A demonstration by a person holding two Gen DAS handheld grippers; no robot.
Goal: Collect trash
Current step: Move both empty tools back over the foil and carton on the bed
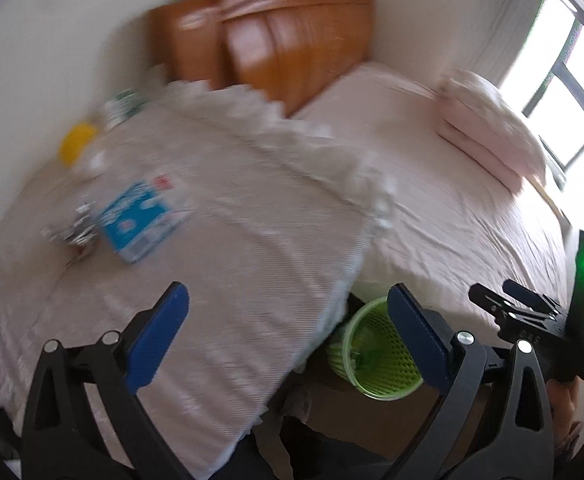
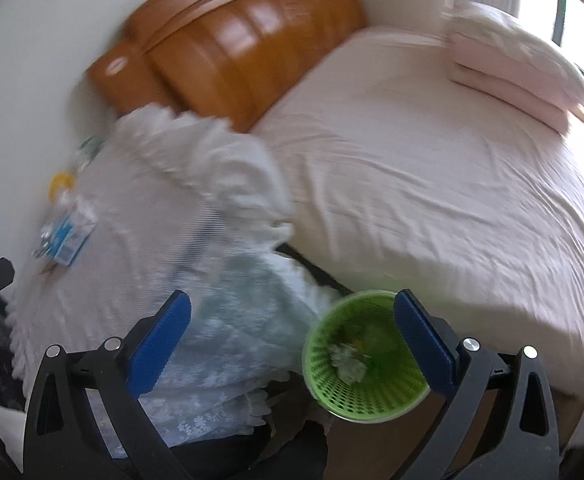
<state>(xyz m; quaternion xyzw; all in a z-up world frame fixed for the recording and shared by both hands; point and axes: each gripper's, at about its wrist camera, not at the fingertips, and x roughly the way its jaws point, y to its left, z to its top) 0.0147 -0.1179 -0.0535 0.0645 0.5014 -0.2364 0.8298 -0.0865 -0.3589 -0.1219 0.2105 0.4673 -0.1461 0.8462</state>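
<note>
Both grippers hang empty with blue pads spread apart: the left gripper above the white lace-covered table, the right gripper over the green mesh plastic wastebasket, which already holds crumpled scraps. Remaining trash, a blue-and-white flat packet beside a crinkled silvery wrapper (both blurred), lies on the table's far left. Judged best: reach left, pinch the packet's edge, avoid snagging lace.

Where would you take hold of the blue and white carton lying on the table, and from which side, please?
The blue and white carton lies flat on the lace-covered table. I would probably come down from above with the open left gripper and pinch across its narrower width, away from the crumpled silver wrapper at its left end. Blur hides finer detail.
</note>
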